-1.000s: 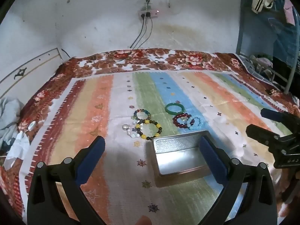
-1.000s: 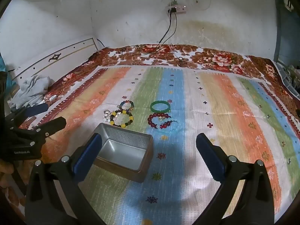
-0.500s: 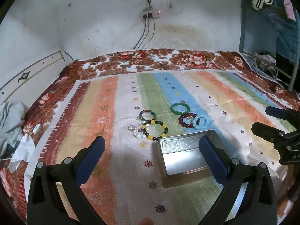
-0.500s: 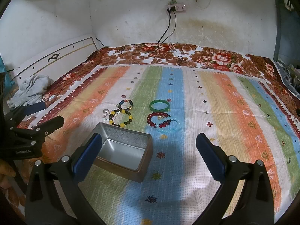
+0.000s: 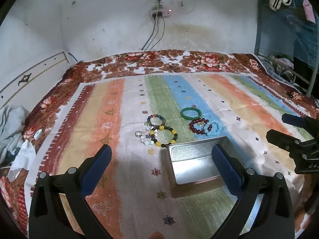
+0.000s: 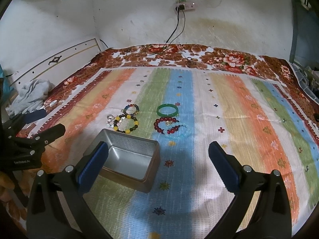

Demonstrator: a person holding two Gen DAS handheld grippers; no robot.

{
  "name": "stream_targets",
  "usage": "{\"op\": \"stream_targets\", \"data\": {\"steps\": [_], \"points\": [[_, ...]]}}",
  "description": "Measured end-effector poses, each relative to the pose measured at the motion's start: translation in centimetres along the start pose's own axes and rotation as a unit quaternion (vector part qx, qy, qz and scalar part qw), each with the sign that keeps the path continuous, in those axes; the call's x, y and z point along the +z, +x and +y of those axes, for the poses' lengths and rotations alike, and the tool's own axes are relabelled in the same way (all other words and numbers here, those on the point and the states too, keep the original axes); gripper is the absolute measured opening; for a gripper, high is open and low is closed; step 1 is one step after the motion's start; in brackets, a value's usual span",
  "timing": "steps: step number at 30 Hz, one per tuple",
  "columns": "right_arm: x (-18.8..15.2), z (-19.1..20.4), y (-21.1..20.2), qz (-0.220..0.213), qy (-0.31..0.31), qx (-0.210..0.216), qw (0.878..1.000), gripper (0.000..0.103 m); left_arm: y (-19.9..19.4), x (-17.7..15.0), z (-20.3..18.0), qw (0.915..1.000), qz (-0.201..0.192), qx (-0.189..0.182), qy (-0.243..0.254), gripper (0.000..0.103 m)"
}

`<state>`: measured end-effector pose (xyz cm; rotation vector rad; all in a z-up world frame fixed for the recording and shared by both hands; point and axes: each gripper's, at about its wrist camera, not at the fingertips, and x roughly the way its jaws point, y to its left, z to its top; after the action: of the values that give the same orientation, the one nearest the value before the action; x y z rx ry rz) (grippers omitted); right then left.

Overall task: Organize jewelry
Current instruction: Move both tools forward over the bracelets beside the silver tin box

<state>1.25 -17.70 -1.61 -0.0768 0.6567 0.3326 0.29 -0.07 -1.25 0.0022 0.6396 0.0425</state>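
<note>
An empty open silver tin (image 5: 196, 161) (image 6: 127, 160) sits on the striped bedspread. Beyond it lie a green bangle (image 5: 190, 113) (image 6: 167, 110), a dark red bead bracelet (image 5: 198, 126) (image 6: 166, 126), a light blue bead bracelet (image 5: 213, 129) (image 6: 179, 132), a yellow-and-dark bead bracelet (image 5: 163, 136) (image 6: 126, 124), a small multicolour bracelet (image 5: 156, 120) (image 6: 131, 109), a white bead bracelet (image 5: 146, 139) and a ring (image 5: 138, 133). My left gripper (image 5: 161, 155) is open and empty, above the cloth left of the tin. My right gripper (image 6: 158, 155) is open and empty, above the tin's right side.
The bed's floral border (image 5: 159, 63) meets a white wall with a power strip and cables (image 6: 184, 6). Crumpled grey cloth (image 6: 31, 95) lies at the left edge by the headboard. A metal rack with clothes (image 5: 289, 39) stands at the right.
The left gripper has drawn back and shifted a little left, so the tin and jewelry sit further right in its view. The right gripper has barely moved. Both stay open.
</note>
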Motion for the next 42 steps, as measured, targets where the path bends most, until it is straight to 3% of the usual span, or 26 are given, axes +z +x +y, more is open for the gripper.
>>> {"op": "stream_targets", "data": {"steps": [18, 29, 33, 38, 42], "points": [[0.2, -0.1, 0.3, 0.004, 0.001, 0.000, 1.000, 0.099, 0.2, -0.2, 0.2, 0.9999, 0.012, 0.003, -0.002, 0.098], [0.0, 0.0, 1.1, 0.014, -0.009, 0.001, 1.000, 0.099, 1.1, 0.9, 1.4, 0.9988, 0.033, 0.034, -0.015, 0.098], [0.8, 0.2, 2.3, 0.018, -0.021, -0.002, 1.000, 0.099, 2.0, 1.5, 1.9, 0.9988, 0.043, 0.012, -0.021, 0.098], [1.9, -0.5, 3.6, 0.030, -0.025, -0.013, 0.999, 0.099, 3.3, 2.4, 1.7, 0.9990, 0.040, 0.018, 0.009, 0.098], [2.9, -1.2, 5.2, 0.043, -0.034, -0.027, 0.998, 0.099, 4.8, 3.2, 3.1, 0.9982, 0.059, 0.004, -0.011, 0.098]]}}
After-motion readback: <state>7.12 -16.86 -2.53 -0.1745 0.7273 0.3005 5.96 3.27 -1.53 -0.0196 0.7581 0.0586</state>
